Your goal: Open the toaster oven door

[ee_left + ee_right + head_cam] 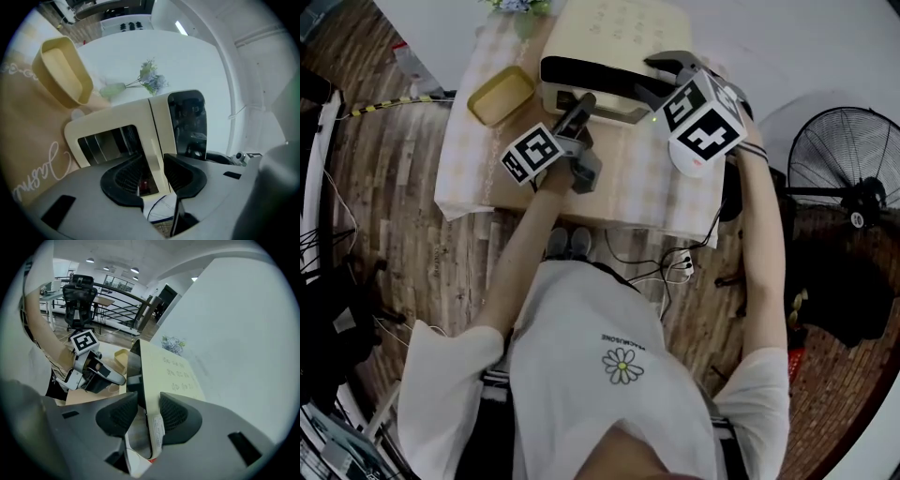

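Left fingers (pixel 123 180): apart, one on each side of a cream bar (pixel 157 136) on the oven front, with a gap beside one pad; nothing is gripped. The left gripper (pixel 151 158) lies rolled onto its side. Right fingers (pixel 176 416): closed on the oven's right front edge, so the right gripper (pixel 149 399) holds the oven (pixel 619 33). The bar runs between the door (pixel 108 116), with racks visible through its window, and a dark glass panel (pixel 187 122). The oven stands on the tabletop (pixel 637 187), front towards the person. A yellow tray (pixel 500 94) lies left of the oven; flowers (pixel 152 79) stand behind it.
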Demonstrator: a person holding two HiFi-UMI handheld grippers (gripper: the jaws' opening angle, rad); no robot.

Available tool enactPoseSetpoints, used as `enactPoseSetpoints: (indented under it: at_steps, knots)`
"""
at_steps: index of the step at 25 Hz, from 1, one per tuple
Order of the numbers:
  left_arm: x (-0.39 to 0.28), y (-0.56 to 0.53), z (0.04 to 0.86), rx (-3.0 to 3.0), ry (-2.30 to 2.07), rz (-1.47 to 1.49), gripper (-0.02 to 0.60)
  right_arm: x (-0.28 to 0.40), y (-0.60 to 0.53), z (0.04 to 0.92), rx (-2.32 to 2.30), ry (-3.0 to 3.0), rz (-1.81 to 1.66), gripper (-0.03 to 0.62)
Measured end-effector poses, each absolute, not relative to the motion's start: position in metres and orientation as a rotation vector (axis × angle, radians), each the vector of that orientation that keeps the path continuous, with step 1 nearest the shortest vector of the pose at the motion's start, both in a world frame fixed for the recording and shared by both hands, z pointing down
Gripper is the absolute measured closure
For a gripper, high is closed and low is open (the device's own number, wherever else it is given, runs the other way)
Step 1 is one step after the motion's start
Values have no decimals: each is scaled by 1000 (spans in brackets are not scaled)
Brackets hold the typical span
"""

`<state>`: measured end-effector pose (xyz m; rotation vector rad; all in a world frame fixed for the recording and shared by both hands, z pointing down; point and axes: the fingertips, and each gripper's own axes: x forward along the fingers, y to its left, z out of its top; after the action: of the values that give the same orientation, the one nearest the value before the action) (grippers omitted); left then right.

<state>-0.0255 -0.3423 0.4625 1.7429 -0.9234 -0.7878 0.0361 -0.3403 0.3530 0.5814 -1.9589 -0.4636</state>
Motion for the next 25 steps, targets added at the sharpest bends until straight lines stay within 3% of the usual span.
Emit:
enactPoseSetpoints:
  at_steps: [7,9,25]
  knots:
    - [-25,-347,471,1629,-828,-935,449,35,-342,355,575,-1943,-454,456]
    - [-24,-347,468,1635,-793,-965,486,35,-341,355,577,-1946,-451,456]
    - [-24,-343,463,1615,-747,-1056,517,34,-342,356,561,-1887,-422,454]
